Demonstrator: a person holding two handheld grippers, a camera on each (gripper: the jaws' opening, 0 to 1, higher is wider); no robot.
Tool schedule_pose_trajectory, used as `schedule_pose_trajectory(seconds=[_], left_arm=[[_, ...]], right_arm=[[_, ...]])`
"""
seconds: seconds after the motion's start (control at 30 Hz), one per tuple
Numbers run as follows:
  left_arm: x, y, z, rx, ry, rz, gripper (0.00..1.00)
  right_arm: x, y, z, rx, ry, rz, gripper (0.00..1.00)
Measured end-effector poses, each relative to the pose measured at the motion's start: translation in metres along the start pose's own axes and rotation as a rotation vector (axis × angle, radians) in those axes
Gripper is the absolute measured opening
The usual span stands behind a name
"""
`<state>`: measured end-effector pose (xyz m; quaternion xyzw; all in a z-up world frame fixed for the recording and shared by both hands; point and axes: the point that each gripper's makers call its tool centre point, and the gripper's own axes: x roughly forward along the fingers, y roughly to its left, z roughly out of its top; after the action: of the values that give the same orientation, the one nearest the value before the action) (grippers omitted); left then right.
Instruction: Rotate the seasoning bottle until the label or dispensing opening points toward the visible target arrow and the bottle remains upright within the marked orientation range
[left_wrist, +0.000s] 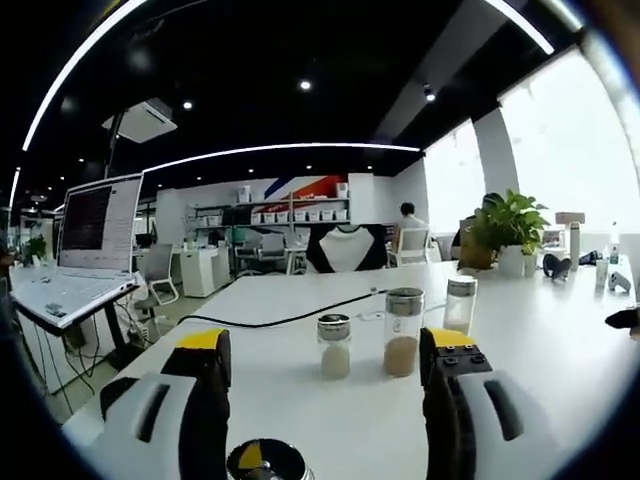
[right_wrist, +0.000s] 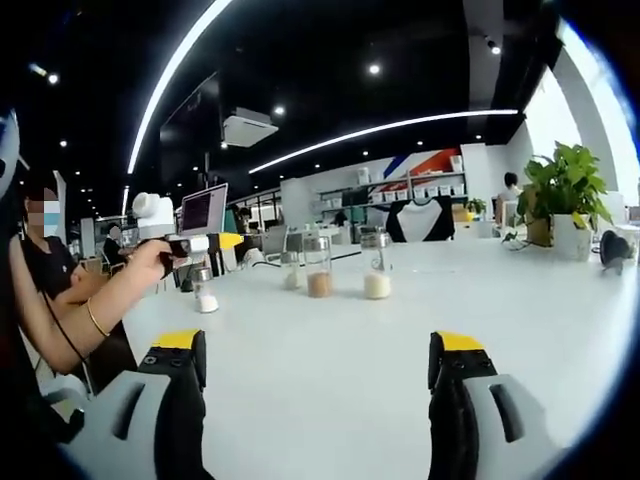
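**Seasoning bottles upright on a white bench**

Left gripper (left_wrist: 325, 375) fingers spread wide, grasping nothing. Just beyond stand a short bottle (left_wrist: 334, 347), a taller brown-filled bottle (left_wrist: 403, 332) and a third bottle (left_wrist: 459, 304). A black cable (left_wrist: 290, 320) crosses behind. Farther off: laptop (left_wrist: 85, 245), potted plant (left_wrist: 512, 232). Right gripper (right_wrist: 318, 365) fingers released.

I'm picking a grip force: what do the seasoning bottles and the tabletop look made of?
The seasoning bottles look like clear glass or hard plastic: the powder shows through the walls. Their caps look like shiny metal, or metallized plastic, with a silvery glint. The table is a smooth matte white surface, probably laminate.
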<state>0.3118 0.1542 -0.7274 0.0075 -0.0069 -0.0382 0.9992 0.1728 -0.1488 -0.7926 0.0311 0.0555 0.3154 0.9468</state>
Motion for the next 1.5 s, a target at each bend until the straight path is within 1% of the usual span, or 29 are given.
schedule_pose_trajectory(seconds=[0.07,0.13,0.2,0.23,0.33,0.4,0.57,0.7,0.73,0.87,0.93,1.0,1.07,1.2,1.3,1.4,1.47,1.5], left_arm=[[0.006,-0.004,-0.001,-0.007,0.009,-0.009,0.81],[0.011,-0.007,0.000,-0.002,0.000,-0.002,0.81],[0.017,-0.009,-0.002,-0.001,0.004,-0.001,0.79],[0.020,-0.009,-0.003,-0.009,0.011,0.000,0.79],[0.030,-0.010,-0.004,0.000,0.015,0.009,0.78],[0.036,-0.011,-0.006,-0.009,0.027,0.004,0.77],[0.051,-0.013,-0.008,-0.039,0.039,0.004,0.77],[0.060,-0.012,-0.013,-0.035,0.051,0.022,0.76],[0.063,-0.011,-0.013,-0.046,0.049,0.034,0.76],[0.075,-0.012,-0.015,-0.041,0.052,0.060,0.75],[0.081,-0.014,-0.019,-0.029,0.067,0.056,0.75],[0.087,-0.011,-0.022,-0.024,0.081,0.066,0.74],[0.093,-0.008,-0.022,-0.027,0.081,0.074,0.73],[0.107,-0.005,-0.022,-0.007,0.087,0.061,0.66],[0.113,-0.002,-0.020,0.002,0.090,0.076,0.66],[0.120,0.002,-0.016,-0.022,0.076,0.089,0.67],[0.124,0.002,-0.017,-0.020,0.083,0.086,0.67],[0.126,0.004,-0.018,-0.030,0.085,0.096,0.67]], right_arm=[[-0.001,-0.001,0.002,0.018,-0.014,0.002,0.94],[-0.002,-0.002,0.003,0.026,-0.016,0.007,0.93],[-0.002,-0.004,0.003,0.030,-0.016,0.004,0.93],[-0.003,-0.005,0.002,0.024,-0.012,-0.001,0.93],[-0.004,-0.011,-0.003,0.008,0.014,-0.023,0.93],[-0.004,-0.012,-0.005,-0.003,0.023,-0.030,0.92],[-0.004,-0.015,-0.005,0.010,0.021,-0.034,0.92],[-0.005,-0.023,-0.003,0.009,0.022,-0.046,0.92],[-0.005,-0.023,-0.003,0.009,0.021,-0.047,0.92],[-0.005,-0.029,-0.003,0.008,0.026,-0.062,0.92],[-0.005,-0.031,-0.004,0.006,0.034,-0.070,0.92],[-0.005,-0.035,-0.007,-0.002,0.046,-0.084,0.91],[-0.004,-0.038,-0.010,0.001,0.053,-0.088,0.91],[-0.003,-0.041,-0.008,0.011,0.049,-0.094,0.90],[-0.003,-0.043,-0.004,0.010,0.041,-0.101,0.90],[-0.003,-0.047,-0.002,0.007,0.040,-0.112,0.90],[-0.004,-0.049,-0.003,0.005,0.044,-0.118,0.90],[-0.003,-0.050,-0.003,0.007,0.046,-0.120,0.90]])
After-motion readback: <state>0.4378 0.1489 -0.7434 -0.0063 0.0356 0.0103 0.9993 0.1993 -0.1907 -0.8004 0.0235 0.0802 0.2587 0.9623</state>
